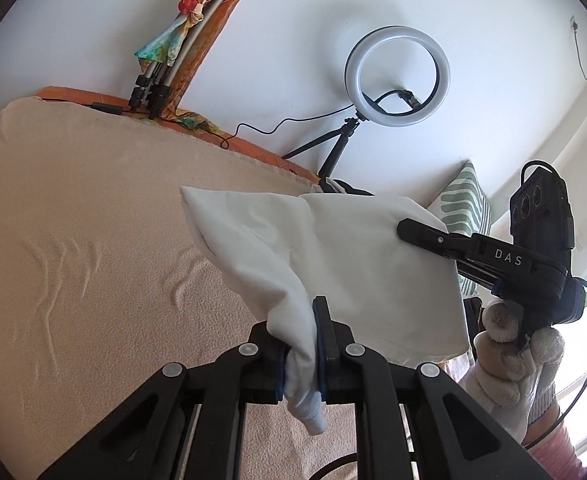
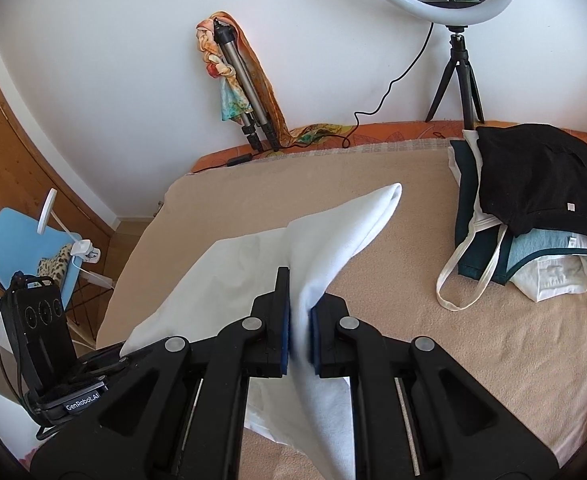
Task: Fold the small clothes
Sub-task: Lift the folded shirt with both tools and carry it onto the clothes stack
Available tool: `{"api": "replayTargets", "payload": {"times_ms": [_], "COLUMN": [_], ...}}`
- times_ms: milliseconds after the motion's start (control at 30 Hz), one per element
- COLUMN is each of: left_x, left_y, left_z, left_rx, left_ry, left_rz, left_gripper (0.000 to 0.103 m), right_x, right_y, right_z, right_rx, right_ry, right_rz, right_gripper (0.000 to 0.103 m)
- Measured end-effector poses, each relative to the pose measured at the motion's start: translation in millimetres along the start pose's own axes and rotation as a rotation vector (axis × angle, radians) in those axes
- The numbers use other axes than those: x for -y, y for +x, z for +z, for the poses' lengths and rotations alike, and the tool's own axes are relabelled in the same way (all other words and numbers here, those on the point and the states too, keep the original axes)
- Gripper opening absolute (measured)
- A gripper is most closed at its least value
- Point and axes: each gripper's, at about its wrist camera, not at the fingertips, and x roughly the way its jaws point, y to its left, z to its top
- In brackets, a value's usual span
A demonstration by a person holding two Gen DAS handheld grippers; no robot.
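Left wrist view: white garment (image 1: pixel 345 264) is suspended above the beige blanket (image 1: pixel 93 240), pinched at one bunched edge by the left gripper (image 1: pixel 299 354). The right gripper (image 2: pixel 299 338) is clamped on another edge of it. Near the blanket's far right corner lies a pile of clothes (image 2: pixel 533 208); a ring light (image 1: pixel 397 74) stands behind.

White wall (image 2: pixel 113 60), beige-covered bed (image 2: pixel 433 360), ring light (image 1: pixel 397 75), wooden door (image 2: pixel 9 152).

White garment (image 1: pixel 333 248); beige bed cover (image 2: pixel 473 352); black top (image 2: pixel 541 184) over teal and white folded clothes; green-striped white pillow (image 1: pixel 467 200).
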Motion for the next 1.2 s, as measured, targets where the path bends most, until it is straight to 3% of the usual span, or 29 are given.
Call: {"api": "replayTargets", "payload": {"times_ms": [367,733,1000,1200], "left_x": [75.7,140.9,175.8,183.1], "left_y": [84.2,173.3,228.8,258.4], "left_z": [37.3,88.0,123.1,125.1], "left_rx": [-0.035,-0.018,0.013,0.004], "left_ry": [0.077,0.149,0.221,0.243], "left_rz": [-0.067,-0.097,-0.075,-0.055], "left_gripper": [0.009,0.009,0.009,0.009], "right_x": [97.0,186.6,243.0,280.1], "right_y": [-46.5,-80.2,-76.1,-63.0], "right_z": [22.9,75.5,111.8,124.5], "right_rx": [0.077,0.186,0.236,0.232], "right_ry": [0.06,0.088,0.097,0.116], "right_rz": [-0.073,-0.134,-0.152,-0.165], "right_gripper": [0.009,0.009,0.009,0.009]}}
